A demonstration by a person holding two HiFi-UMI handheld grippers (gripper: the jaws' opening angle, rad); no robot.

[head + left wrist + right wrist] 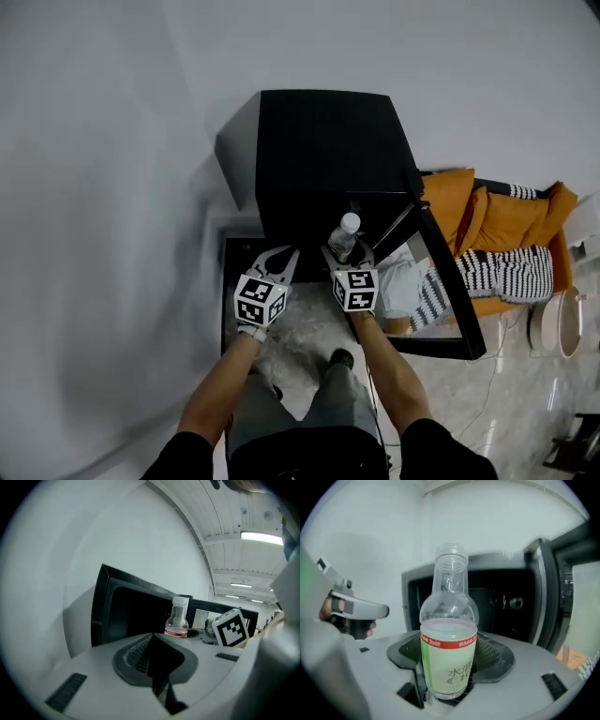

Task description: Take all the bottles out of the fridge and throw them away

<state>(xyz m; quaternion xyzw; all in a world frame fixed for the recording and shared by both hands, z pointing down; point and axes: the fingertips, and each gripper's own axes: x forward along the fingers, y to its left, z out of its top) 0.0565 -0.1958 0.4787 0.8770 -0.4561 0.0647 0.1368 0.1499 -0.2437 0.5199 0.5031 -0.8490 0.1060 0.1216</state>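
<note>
Holding, right gripper [450, 667]: jaws pinched on the lower body of the bottle [449, 644], which stands upright between them.
Bottle: clear, pale label with a red band; held at the open front of the fridge [323, 150].
Left gripper [154, 658]: jaws pressed together, nothing between them; just beside the right gripper, on its left.
Fridge: black, small, against a white wall; inside dark.
Door [450, 291]: swung open to the right.
Sofa [497, 220]: orange, with a striped cushion, past the door.
</note>
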